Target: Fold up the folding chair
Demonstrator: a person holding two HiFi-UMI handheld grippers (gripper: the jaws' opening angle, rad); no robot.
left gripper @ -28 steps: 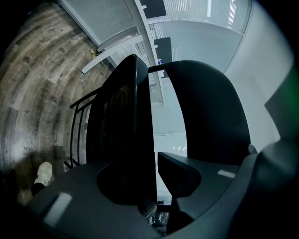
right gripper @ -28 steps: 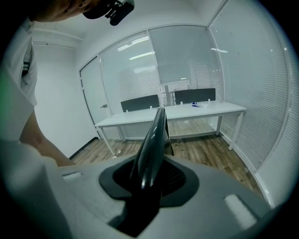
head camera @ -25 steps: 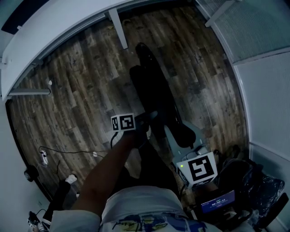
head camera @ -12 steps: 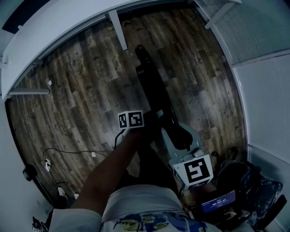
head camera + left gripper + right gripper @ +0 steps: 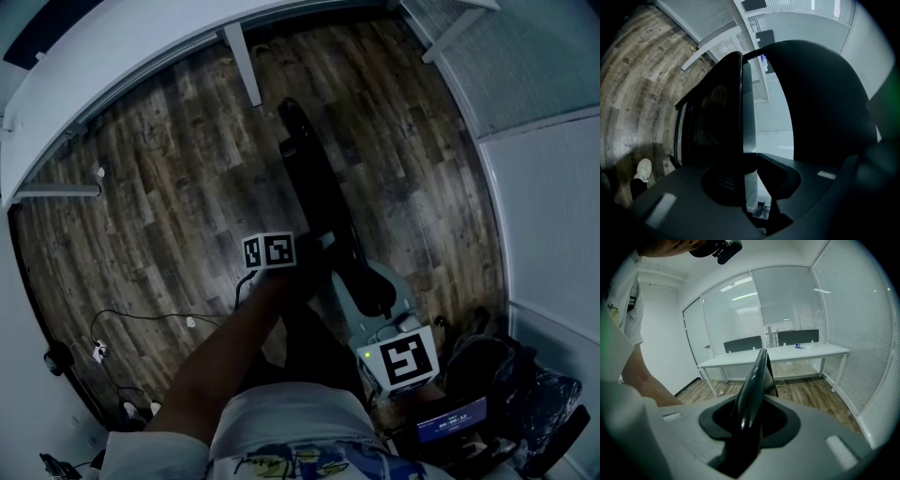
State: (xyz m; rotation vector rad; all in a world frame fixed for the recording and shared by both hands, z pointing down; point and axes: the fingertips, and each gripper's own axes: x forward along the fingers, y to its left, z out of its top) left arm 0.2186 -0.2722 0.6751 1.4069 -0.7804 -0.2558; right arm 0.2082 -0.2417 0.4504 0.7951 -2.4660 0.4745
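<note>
The folding chair [image 5: 314, 187] stands on the wood-plank floor [image 5: 159, 187] right in front of the person. From the head view it is a narrow black strip running away from them, so I judge the fold to be nearly or fully done, with seat and back lying close together. The left tongs [image 5: 314, 248] come in from the side at the near, upper end of the chair. Their jaws have just been closing, and the thin edge of a black panel sits between them, gripped at a narrow setting. This looks like the hand that presses the panels together. The right tongs [image 5: 361, 281] grip lower and nearer the body, angled downward, with the jaws set moderately apart and clamped on a glossy black edge that rises straight up between them (it fills the gap in that gripper's own view). Holding at two spots along the same upper end keeps the tall, thin chair from tipping sideways, since it has little footing on the floor once flat. What probably remains is squeezing out any last gap and setting the chair down or leaning it somewhere.
</note>
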